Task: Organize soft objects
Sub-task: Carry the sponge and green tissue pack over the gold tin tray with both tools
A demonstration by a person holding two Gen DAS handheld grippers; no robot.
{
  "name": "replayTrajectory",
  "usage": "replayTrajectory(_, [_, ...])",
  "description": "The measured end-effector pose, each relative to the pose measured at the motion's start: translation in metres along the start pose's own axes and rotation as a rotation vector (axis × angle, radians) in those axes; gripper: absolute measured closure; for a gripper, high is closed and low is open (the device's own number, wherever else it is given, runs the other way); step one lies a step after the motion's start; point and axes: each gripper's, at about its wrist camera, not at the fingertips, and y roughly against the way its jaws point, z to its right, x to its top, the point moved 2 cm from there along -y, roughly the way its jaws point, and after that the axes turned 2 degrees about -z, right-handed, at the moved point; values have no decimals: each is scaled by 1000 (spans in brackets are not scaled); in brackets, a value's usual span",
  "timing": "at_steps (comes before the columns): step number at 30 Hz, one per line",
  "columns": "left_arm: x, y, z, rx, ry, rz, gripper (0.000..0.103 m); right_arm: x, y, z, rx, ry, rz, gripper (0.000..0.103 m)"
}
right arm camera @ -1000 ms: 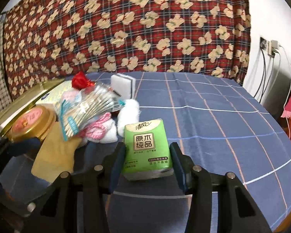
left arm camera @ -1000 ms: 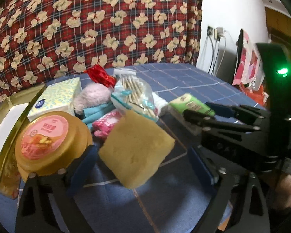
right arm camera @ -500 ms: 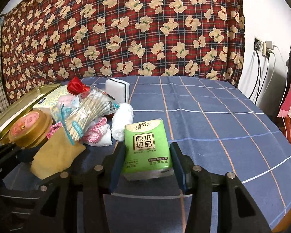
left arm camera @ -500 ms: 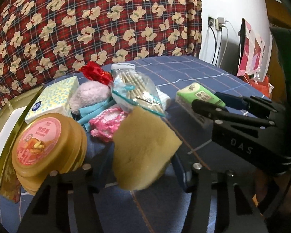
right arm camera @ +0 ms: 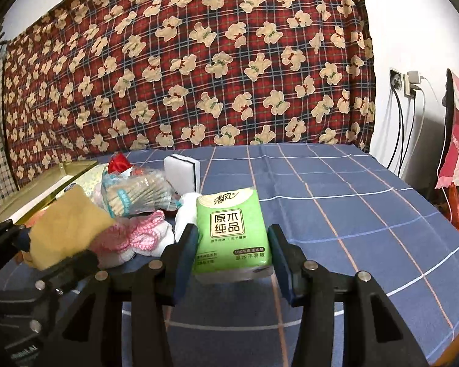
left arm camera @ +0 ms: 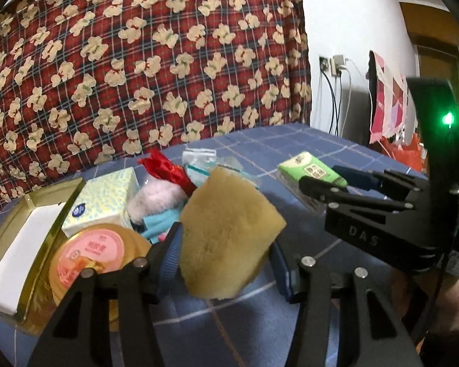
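My left gripper point(left arm camera: 226, 260) is shut on a yellow sponge point(left arm camera: 226, 232) and holds it lifted above the blue checked tablecloth point(left arm camera: 260, 330). My right gripper point(right arm camera: 234, 260) is shut on a green tissue pack point(right arm camera: 232, 229) and holds it just above the cloth. The sponge also shows in the right wrist view point(right arm camera: 67, 226), and the tissue pack in the left wrist view point(left arm camera: 306, 171). A pile of soft things lies behind: a pink knitted piece point(right arm camera: 137, 238), a pink fluffy item point(left arm camera: 156, 198), a white roll point(right arm camera: 186, 211).
A gold round tin point(left arm camera: 91, 253), a tissue box point(left arm camera: 104, 198), a gold tray point(left arm camera: 30, 244), a bag of cotton swabs point(right arm camera: 137, 195), a red wrapper point(left arm camera: 165, 168) and a white sponge block point(right arm camera: 182, 172) stand at the left. Cables hang on the wall point(right arm camera: 410, 116).
My left gripper has closed on the yellow sponge and lifted it off the cloth. My right gripper still holds the tissue pack and has risen slightly.
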Motion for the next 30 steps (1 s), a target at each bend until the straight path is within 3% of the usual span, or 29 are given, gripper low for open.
replayTrajectory(11, [11, 8, -25, 45, 43, 78, 50, 5, 2, -5, 31, -24, 42, 53])
replayTrajectory(30, [13, 6, -71, 116, 109, 85, 50, 17, -4, -30, 84, -2, 26, 53])
